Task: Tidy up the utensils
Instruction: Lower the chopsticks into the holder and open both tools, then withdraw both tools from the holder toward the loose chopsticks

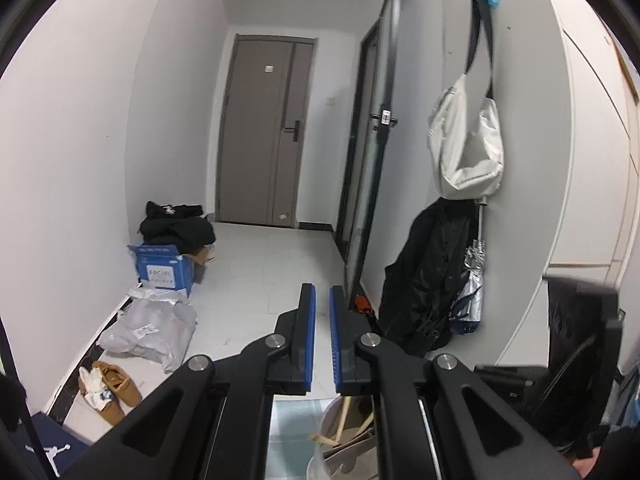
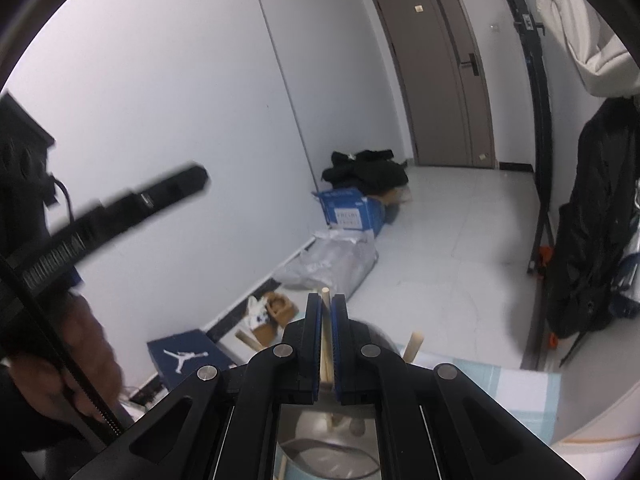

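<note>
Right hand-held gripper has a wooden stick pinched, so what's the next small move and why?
Probably lower the wooden stick into the metal pot below. The right hand-held gripper is shut on it directly above the pot, where other wooden handles already stand.

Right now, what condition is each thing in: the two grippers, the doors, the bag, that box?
Left gripper: shut, nothing between its pads.
Right gripper: shut on a wooden stick standing over a metal bowl.
Grey door: closed.
Glass door: swung open.
White bag: hanging on the wall.
Blue box: flaps open, dark clothes piled on top.
</note>
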Demonstrator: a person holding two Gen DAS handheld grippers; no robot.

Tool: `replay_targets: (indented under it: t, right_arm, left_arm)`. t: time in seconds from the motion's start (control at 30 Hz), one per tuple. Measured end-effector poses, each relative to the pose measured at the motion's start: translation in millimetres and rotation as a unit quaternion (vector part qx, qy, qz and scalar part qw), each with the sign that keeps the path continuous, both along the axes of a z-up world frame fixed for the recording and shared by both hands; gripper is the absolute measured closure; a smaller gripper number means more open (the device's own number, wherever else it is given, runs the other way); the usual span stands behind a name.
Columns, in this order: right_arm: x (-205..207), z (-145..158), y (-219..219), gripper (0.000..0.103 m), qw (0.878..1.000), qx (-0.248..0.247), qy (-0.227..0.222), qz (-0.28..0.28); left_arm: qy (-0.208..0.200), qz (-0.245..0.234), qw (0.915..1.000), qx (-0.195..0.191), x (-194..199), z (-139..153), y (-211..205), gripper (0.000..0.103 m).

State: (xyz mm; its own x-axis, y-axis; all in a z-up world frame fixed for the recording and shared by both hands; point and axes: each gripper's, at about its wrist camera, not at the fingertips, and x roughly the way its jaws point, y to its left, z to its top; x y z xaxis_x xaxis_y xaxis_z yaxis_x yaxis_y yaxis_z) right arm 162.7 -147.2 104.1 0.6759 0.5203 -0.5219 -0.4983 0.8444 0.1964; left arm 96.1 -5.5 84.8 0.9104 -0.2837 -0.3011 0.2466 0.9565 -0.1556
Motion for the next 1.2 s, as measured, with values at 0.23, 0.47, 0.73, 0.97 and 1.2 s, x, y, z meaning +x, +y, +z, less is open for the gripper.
replay_targets:
  t: [0.23,0.47,0.73,0.97,1.2]
  right_arm:
    - [-3,-10,2,0.096,1.000,0.005,0.021,-0.003]
    - [-27,-1,-10,0.069,1.000,0.014,0.012,-0.012]
    - [-64,-1,-28,0.055,0.999,0.011,0.013,-0.033]
    - [-102,0,-31,0.043,0.999,0.011,-0.002,-0.047]
    - [-136,-6,-30,0.030,0.998,0.002,-0.012,-0.055]
  left_arm:
    - [0.033,0.041,0.9984,-0.021,-3,-7,17,0.053]
    - [0.098,0.055,0.9914,-0.066,-3,-30,28,0.037]
    - [0.125,0.097,0.9861,-0.050,-30,-39,26,0.026]
    - [0.118,0.123,0.9846,-0.041,-57,-34,22,0.011]
    - [0.110,0.136,0.9843,-0.027,-79,-37,20,0.004]
